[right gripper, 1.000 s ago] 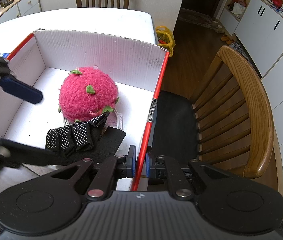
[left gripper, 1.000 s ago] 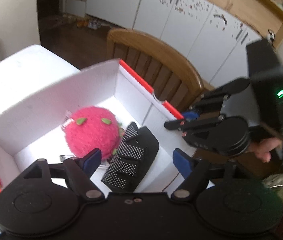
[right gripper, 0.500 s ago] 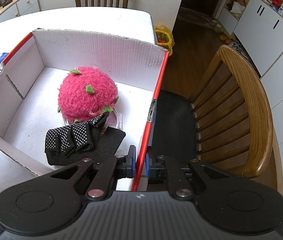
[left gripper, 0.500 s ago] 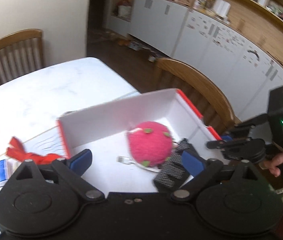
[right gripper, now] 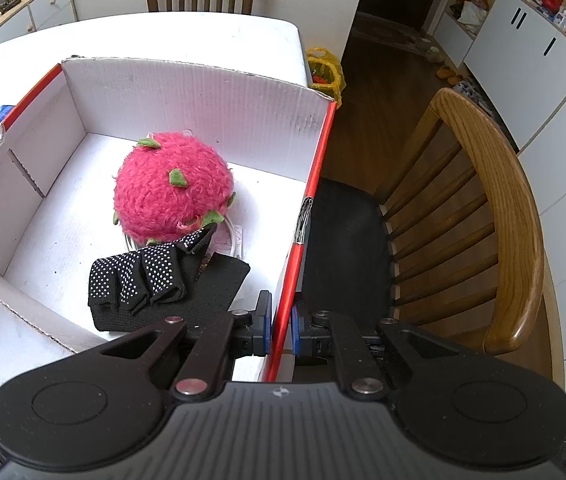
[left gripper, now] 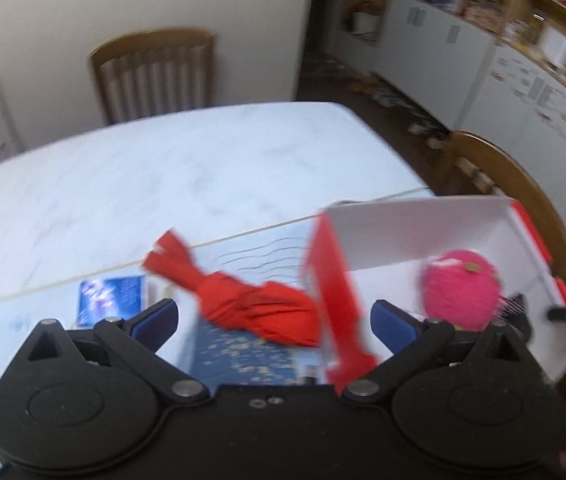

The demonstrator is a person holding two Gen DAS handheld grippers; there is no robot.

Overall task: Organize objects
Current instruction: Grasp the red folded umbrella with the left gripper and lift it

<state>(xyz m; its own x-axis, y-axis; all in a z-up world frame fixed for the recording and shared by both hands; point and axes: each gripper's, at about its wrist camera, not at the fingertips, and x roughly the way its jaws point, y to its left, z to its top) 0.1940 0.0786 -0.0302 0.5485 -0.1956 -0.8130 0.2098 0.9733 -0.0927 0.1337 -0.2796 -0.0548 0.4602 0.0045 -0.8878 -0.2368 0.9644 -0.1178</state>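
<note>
A white marbled surface [left gripper: 171, 184] fills the middle of the left wrist view, flanked by wooden chairs [right gripper: 495, 216]. A white box with red edges [right gripper: 187, 92] holds a pink plush fruit [right gripper: 171, 192] and dotted black gloves [right gripper: 143, 276]. The box wall is clamped by the right tool [right gripper: 281, 326]. The left tool [left gripper: 273, 320], widening, empty, is seen above a red cloth [left gripper: 251, 304]. No writing can be read.
</note>
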